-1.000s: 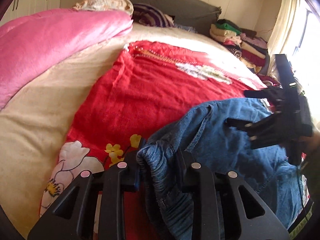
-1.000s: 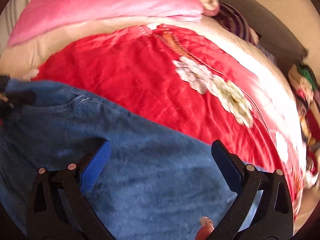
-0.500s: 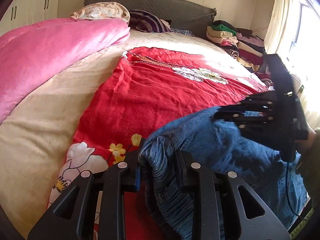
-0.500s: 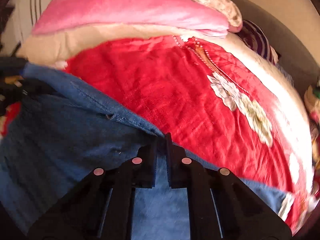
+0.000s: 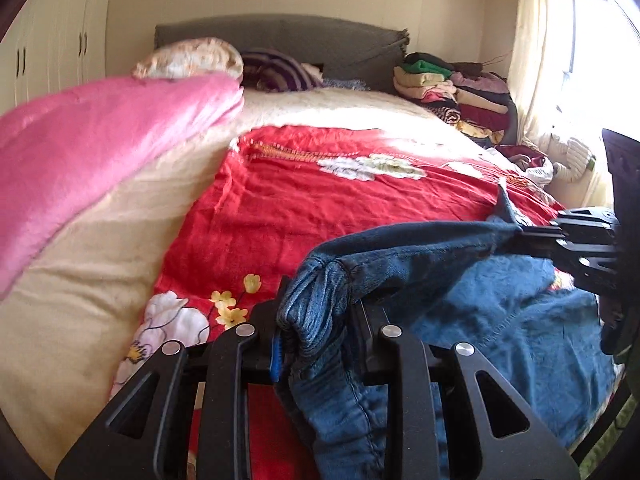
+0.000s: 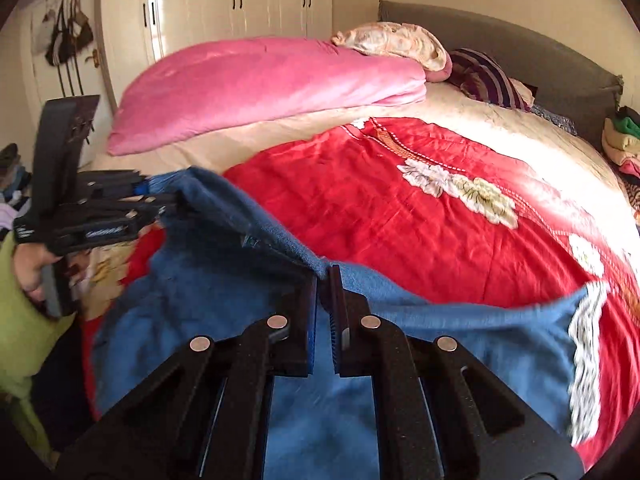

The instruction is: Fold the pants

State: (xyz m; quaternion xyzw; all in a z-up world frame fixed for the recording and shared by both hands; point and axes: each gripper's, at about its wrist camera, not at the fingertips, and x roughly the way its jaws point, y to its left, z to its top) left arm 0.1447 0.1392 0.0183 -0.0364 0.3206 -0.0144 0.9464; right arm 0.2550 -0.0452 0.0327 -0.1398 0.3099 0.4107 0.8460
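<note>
Blue denim pants [image 5: 460,276] hang between my two grippers above the red flowered blanket [image 5: 320,208] on the bed. My left gripper [image 5: 316,320] is shut on a bunched edge of the pants. My right gripper [image 6: 323,280] is shut on another edge of the pants [image 6: 224,300], which drape down below it. The right gripper also shows at the right of the left wrist view [image 5: 520,236], and the left gripper at the left of the right wrist view [image 6: 160,200]. The edge between them is pulled nearly taut.
A pink quilt [image 5: 88,144] lies along the bed's left side, with pillows [image 5: 188,58] and a grey headboard [image 5: 280,32] behind. Stacked clothes [image 5: 452,92] sit at the far right by a window. White wardrobes [image 6: 224,4] stand beyond the bed.
My right gripper went from open over the pants to shut on their edge. Both grippers have lifted, raising the pants off the blanket and stretching the edge between them.
</note>
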